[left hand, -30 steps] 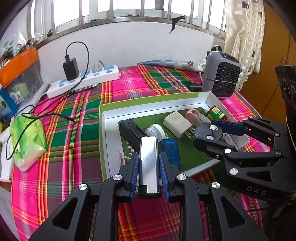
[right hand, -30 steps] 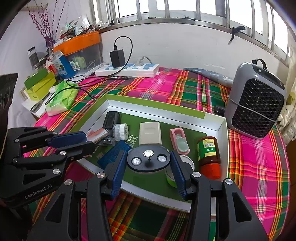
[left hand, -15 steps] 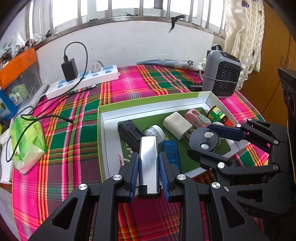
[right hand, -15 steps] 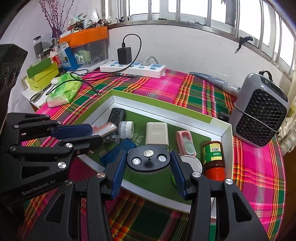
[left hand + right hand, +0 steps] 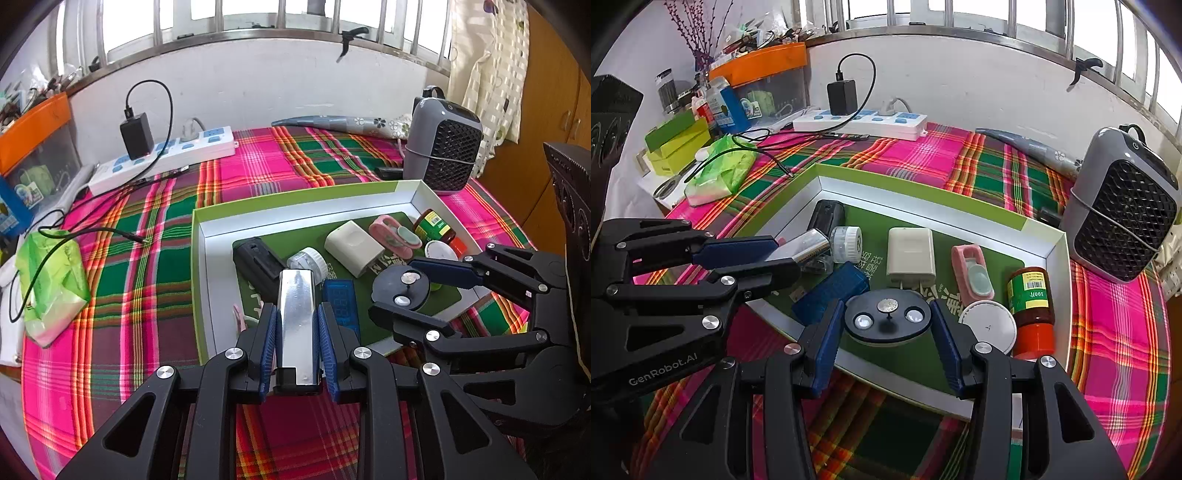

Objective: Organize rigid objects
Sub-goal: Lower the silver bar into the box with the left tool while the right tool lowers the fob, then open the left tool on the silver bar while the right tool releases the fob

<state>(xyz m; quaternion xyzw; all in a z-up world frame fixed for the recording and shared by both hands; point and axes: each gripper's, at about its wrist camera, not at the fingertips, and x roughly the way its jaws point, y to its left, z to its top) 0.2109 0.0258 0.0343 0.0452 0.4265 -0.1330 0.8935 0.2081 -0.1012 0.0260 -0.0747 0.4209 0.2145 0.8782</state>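
Note:
A green-edged white box [image 5: 295, 212] holds several items: a black device [image 5: 256, 260], a small clear jar [image 5: 308, 260], a white charger [image 5: 354, 245], a pink case [image 5: 393, 234], a brown bottle [image 5: 434, 229], a blue block [image 5: 341, 301]. My left gripper [image 5: 297, 328] is shut on a shiny silver bar [image 5: 297, 306] above the box's near left part. My right gripper [image 5: 886, 332] is shut on a round black disc [image 5: 888, 319] above the box's near edge. The box also shows in the right wrist view [image 5: 923, 201].
A grey heater [image 5: 1123, 206] stands at the box's far right. A white power strip [image 5: 166, 157] with a black adapter lies at the back. A green wipes pack [image 5: 50, 280] and cables lie left. An orange-lidded bin [image 5: 768, 81] stands at the back left.
Both grippers have drawn back and up a little from the box, each keeping its hold. The right gripper with the disc has shifted left, closer to the left gripper.

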